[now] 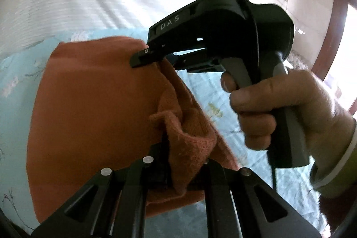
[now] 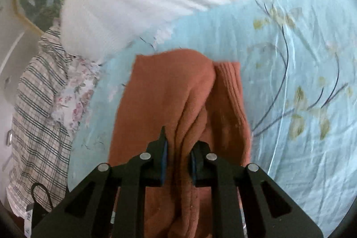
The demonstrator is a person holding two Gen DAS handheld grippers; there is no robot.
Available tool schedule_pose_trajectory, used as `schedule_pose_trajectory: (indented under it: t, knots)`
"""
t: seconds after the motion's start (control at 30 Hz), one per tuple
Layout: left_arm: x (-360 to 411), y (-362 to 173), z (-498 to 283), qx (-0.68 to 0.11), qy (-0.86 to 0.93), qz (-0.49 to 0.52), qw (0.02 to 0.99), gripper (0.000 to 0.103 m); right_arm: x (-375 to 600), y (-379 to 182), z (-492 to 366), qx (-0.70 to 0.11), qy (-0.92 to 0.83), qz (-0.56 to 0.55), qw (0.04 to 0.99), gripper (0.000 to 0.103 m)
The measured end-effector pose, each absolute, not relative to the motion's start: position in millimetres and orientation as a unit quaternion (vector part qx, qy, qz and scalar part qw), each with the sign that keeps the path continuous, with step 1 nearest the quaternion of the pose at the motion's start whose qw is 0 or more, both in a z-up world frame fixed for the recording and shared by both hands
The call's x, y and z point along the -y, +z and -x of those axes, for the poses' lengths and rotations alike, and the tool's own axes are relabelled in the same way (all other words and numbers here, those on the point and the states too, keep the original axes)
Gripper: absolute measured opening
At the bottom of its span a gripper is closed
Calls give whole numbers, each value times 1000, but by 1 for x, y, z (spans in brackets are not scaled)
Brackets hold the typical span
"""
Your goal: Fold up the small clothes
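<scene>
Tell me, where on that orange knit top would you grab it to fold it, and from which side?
Probably by its edges, as both tools do now. The left gripper pinches a turned-up hem flap of the orange knit top; the right gripper clamps the far edge, coming in from the right, level with the blue floral sheet. Bunched edges offer a ridge; the flat middle offers none.

Both wrist views look closely down on orange garment (image 1: 93, 104).
</scene>
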State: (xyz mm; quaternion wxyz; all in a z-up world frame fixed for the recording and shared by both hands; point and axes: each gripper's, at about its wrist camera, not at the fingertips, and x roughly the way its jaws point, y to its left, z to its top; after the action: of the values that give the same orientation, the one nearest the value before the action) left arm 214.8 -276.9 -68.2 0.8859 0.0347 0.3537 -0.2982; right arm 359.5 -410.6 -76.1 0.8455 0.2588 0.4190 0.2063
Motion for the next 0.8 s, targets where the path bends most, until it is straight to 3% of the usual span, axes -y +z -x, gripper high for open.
schedule_pose_trajectory:
  t: [0.3,0.43,0.5,0.53,0.57,0.63,0.8]
  knots:
    - [288,-86,-217,-371,-320,-44,871,9,422,-104,-352,-441,163,-245,848,17]
    - [281,-85,-217,-382,-333,-42,861,18,428,-100,-341,-433,145,-251,853,22]
    - [266,-78,-216,-390,-343,-24,854,33,428,-92,-331,-427,132,-247,860,28]
    - [257,-75,-214,-393,-342,-16,854,53,429,-88,-325,-420,127,-247,864,35]
    - [241,-70,-212,-394,-335,-3,856,66,431,-84,-317,-410,122,-250,869,40]
    - [212,-62,-209,-390,-324,20,862,69,434,-81,-307,-396,115,-255,874,69]
    - [145,-56,-230,-395,-271,63,876,79,436,-96,-299,-416,119,-279,857,72]
